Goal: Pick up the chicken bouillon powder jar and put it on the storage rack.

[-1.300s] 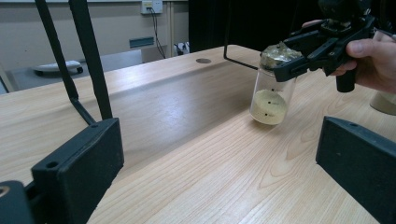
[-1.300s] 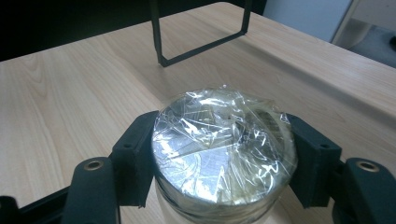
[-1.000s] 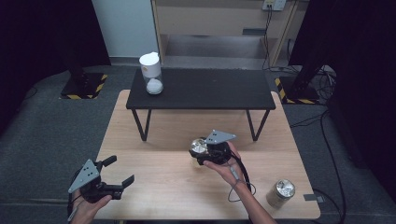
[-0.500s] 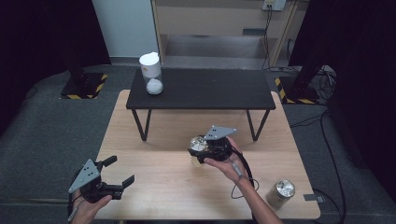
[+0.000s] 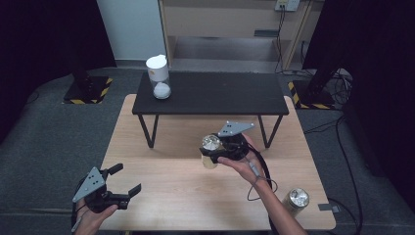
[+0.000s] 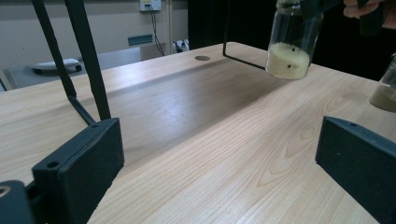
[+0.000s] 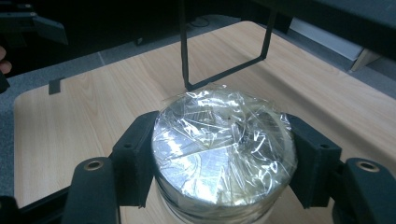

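My right gripper [image 5: 212,150] is shut on a glass jar [image 5: 209,151] with crinkled plastic film over its mouth and pale yellow grains at the bottom. It holds the jar off the wooden table [image 5: 166,171], just in front of the black side table [image 5: 210,93]. In the right gripper view the black pads [image 7: 135,156] press on both sides of the jar [image 7: 224,149]. The left gripper view has the jar [image 6: 290,44] hanging above the tabletop at the far right. Near the front left corner my left gripper [image 5: 126,179] stands open, nothing between its jaws.
A second film-covered jar [image 5: 296,199] stands at the table's front right corner, and it appears at the right edge of the left gripper view [image 6: 385,88]. A white-lidded jar [image 5: 159,77] with white contents sits on the black side table's left end. The side table's thin legs [image 6: 88,60] rest on the wood.
My right gripper has lifted the jar higher off the table and a little toward the side table. The left gripper has stayed where it was.
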`<action>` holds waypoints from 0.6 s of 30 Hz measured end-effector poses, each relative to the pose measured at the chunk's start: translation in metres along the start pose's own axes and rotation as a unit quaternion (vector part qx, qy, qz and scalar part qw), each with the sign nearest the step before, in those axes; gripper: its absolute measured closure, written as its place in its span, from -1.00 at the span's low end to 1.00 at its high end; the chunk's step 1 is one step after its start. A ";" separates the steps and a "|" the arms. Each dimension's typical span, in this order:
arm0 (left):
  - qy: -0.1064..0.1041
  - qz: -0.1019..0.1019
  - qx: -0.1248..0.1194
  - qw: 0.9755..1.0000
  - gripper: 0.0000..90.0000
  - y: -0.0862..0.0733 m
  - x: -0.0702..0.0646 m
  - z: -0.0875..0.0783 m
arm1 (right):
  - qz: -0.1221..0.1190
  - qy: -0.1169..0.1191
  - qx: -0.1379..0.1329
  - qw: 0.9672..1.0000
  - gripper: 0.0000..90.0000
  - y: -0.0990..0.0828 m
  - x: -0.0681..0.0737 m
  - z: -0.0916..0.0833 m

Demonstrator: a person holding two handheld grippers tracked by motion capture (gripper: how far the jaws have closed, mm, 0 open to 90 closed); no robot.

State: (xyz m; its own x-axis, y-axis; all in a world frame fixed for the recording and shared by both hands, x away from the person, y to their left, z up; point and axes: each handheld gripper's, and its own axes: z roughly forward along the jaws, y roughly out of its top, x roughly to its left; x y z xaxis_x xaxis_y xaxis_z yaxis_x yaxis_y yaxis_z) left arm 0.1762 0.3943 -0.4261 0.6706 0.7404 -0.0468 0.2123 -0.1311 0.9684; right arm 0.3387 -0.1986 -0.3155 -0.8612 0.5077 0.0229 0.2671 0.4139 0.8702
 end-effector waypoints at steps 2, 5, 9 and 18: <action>0.000 0.000 0.000 1.000 -0.99 0.000 0.000 0.000 | 0.000 0.000 -0.001 1.000 -0.22 0.004 -0.001 -0.003; 0.000 0.000 0.001 1.000 -0.99 0.000 0.000 0.000 | 0.006 0.003 -0.003 1.000 -0.22 0.009 -0.004 -0.007; 0.000 -0.001 0.001 1.000 -1.00 0.000 0.000 0.000 | 0.005 0.001 -0.001 1.000 -0.22 0.018 -0.005 -0.011; -0.001 -0.001 0.001 1.000 -1.00 0.000 0.000 0.000 | 0.000 -0.006 -0.003 1.000 -0.22 0.042 -0.008 -0.025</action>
State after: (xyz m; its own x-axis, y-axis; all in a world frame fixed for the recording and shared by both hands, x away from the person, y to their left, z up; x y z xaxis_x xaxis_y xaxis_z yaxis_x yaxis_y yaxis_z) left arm 0.1764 0.3945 -0.4260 0.6713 0.7395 -0.0490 0.2144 -0.1304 0.9680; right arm 0.3461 -0.2040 -0.2665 -0.8555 0.5175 0.0170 0.2651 0.4096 0.8729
